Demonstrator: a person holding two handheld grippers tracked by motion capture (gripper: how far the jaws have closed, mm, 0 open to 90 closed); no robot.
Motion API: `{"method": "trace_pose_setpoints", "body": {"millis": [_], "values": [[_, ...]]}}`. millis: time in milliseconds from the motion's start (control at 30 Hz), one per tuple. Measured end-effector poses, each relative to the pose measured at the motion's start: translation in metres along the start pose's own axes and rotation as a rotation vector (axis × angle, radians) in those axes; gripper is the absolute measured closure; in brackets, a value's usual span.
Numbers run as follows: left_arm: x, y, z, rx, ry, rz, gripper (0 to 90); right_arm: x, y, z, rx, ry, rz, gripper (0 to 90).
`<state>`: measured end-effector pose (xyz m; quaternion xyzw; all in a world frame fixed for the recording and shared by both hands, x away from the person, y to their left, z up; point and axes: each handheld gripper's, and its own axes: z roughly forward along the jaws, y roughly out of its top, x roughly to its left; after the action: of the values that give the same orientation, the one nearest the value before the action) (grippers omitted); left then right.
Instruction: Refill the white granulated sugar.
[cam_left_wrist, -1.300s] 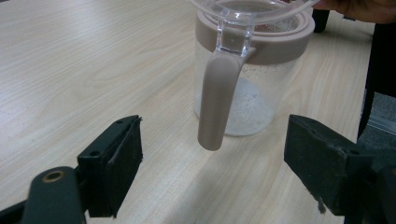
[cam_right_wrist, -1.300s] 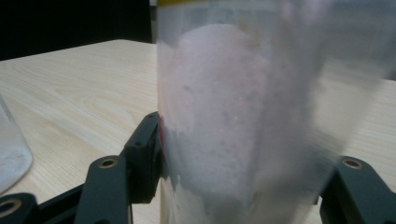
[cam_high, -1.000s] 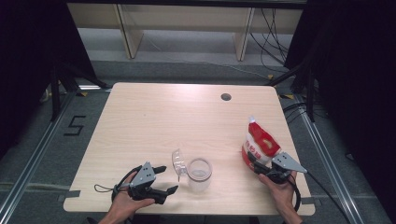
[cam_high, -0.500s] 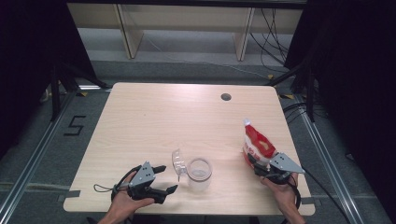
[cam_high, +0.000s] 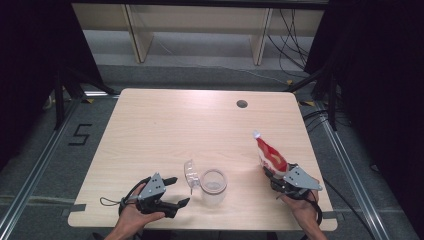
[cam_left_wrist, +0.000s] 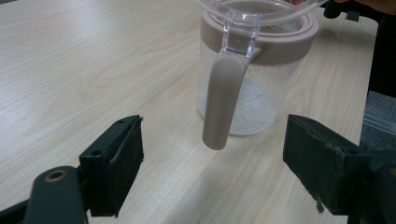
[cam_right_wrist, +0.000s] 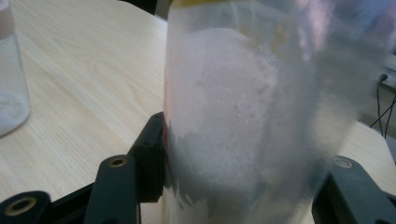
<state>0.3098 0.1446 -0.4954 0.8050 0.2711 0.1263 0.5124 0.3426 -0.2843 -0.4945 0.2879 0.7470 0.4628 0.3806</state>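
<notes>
Two hand-held grippers at the near edge of the surface (cam_high: 165, 125). Right hand-held gripper (cam_high: 272, 172) near the near right corner, clamped on a red-and-white pouch (cam_high: 270, 155) with a small white cap at its far end. Pouch raised off the surface and tilted, long axis running from the jaws up and away toward the far left, capped end pointing at the far edge and slightly toward the middle of the surface. Seen along the right hand-held gripper's own jaws, pouch (cam_right_wrist: 243, 121) pressed between both black pads, clear wall showing white powder inside, filling most of the gap. Jaws just been closing slightly, with the pouch between them. Left hand-held gripper (cam_high: 180, 192) near the near left corner, lying low by the near edge, jaws spread wide and grasping nothing, aimed to the right along that edge. Clear jar (cam_high: 213, 186) upright just beside it, near the middle of the near edge, well apart from the pouch; hinged clear lid (cam_high: 190, 172) flipped open on its left side. Seen from the left hand-held gripper (cam_left_wrist: 212, 168), jar (cam_left_wrist: 252, 79) with a beige collar and a beige handle hanging down toward the jaws, a little white powder at its bottom, untouched by either pad.
</notes>
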Motion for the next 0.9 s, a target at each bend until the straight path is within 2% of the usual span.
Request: {"method": "trace_pose_setpoints", "body": {"millis": [33,100,133,267,333,433,500,533,567,667,700,733,800,867,900], "values": [[0.000,0.000,0.000,-0.005,-0.001,-0.005,19.8,0.001,0.001,0.000,-0.005,-0.006,0.002,45.7],[0.001,0.000,0.000,-0.002,0.001,0.008,19.8,0.003,0.003,-0.002,-0.003,-0.006,-0.007,45.7],[0.002,0.001,-0.001,-0.002,0.003,0.024,19.8,0.003,0.004,-0.003,-0.005,-0.008,-0.040,45.8],[0.002,0.000,-0.001,-0.001,0.003,0.025,19.8,0.008,0.011,-0.009,-0.009,-0.017,-0.099,45.9],[0.001,0.000,0.000,-0.001,0.009,0.013,19.8,0.011,0.014,-0.011,-0.028,-0.025,-0.128,45.9],[0.001,0.000,0.000,-0.003,0.010,0.013,19.8,0.015,0.018,-0.015,-0.032,-0.023,-0.167,46.0],[0.001,0.000,0.000,-0.005,0.011,0.010,19.7,0.019,0.021,-0.017,-0.037,-0.043,-0.216,46.1],[0.002,0.000,0.000,-0.004,0.010,0.014,19.7,0.021,0.022,-0.017,-0.024,-0.033,-0.230,46.1],[0.002,0.000,0.000,-0.006,0.006,0.002,19.7,0.021,0.023,-0.018,-0.033,-0.040,-0.243,46.1],[0.004,0.000,0.000,-0.001,0.010,0.024,19.6,0.025,0.027,-0.020,-0.038,-0.045,-0.293,46.1],[0.004,0.000,0.000,-0.001,0.010,0.024,19.6,0.026,0.028,-0.021,-0.040,-0.035,-0.283,46.1],[0.002,-0.001,-0.001,0.004,0.012,-0.008,19.6,0.027,0.029,-0.022,-0.042,-0.041,-0.306,46.2],[0.002,-0.001,0.000,-0.002,0.011,-0.020,19.5,0.029,0.031,-0.023,-0.040,-0.045,-0.350,46.2],[0.003,-0.001,-0.001,-0.001,0.005,-0.016,19.6,0.032,0.032,-0.024,-0.035,-0.048,-0.360,46.2],[0.004,-0.001,-0.001,-0.001,0.007,0.001,19.5,0.034,0.032,-0.025,-0.043,-0.035,-0.366,46.2]]}}
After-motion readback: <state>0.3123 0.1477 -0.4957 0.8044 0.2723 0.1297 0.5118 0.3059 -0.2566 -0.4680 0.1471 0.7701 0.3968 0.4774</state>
